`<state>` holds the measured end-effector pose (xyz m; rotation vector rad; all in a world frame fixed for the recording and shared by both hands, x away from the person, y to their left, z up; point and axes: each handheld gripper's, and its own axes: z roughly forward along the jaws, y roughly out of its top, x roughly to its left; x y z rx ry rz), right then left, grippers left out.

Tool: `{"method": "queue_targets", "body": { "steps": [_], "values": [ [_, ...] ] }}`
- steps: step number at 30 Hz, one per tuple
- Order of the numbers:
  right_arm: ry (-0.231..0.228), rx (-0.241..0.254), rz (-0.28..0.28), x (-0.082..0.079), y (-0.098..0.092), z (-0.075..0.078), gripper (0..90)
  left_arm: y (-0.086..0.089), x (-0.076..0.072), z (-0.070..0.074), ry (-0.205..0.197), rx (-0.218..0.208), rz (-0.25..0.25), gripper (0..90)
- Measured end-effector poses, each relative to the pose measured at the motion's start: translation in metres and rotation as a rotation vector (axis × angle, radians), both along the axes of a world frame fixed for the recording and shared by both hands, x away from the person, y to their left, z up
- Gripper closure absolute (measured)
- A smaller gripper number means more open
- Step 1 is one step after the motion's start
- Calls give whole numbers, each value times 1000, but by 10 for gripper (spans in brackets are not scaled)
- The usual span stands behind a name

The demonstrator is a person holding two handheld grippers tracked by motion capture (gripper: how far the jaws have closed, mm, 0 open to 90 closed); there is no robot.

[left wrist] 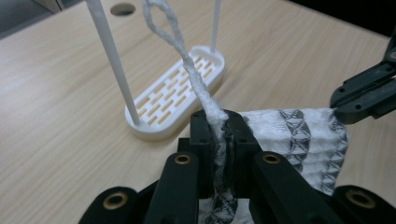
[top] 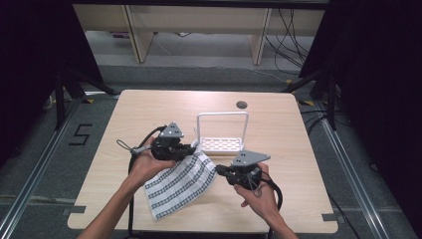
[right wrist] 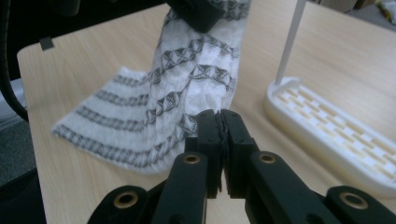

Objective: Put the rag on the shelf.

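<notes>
Both grippers, left (top: 191, 148) and right (top: 220, 170), are clamping the checked cloth (top: 181, 183); white rack (top: 222, 144) standing at 12 o'clock.

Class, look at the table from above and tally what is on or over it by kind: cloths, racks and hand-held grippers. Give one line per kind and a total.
Cloths: 1, the patterned cloth, pinched at two corners.
Racks: 1, the white rack with a slotted base.
Grippers: 2, the left gripper and the right gripper, both shut on the cloth.
Total: 4
</notes>
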<state>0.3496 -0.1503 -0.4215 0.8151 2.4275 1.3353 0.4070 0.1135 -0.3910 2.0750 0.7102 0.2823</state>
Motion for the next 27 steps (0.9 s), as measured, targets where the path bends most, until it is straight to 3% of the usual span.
{"method": "queue_targets", "body": {
  "steps": [2,5,8,15,17,18,27],
  "values": [
    [-21,9,2,4,-3,13,882,0,-2,9,-7,-32,17,832],
    [-67,-3,-6,8,-7,36,882,0,-4,21,-1,-116,50,832],
    [-120,-14,-22,11,-13,58,882,0,-6,34,-11,-161,72,832],
    [-167,-23,-71,29,-28,94,883,-14,-7,60,-38,-185,90,828],
    [-149,-14,-93,33,-32,102,883,-19,-5,63,-38,-193,104,826],
    [-167,-14,-94,38,-34,105,883,-22,-3,64,-39,-197,111,824],
    [-186,-28,-134,56,-43,132,883,-36,15,80,-44,-222,145,821]
  ]
}}
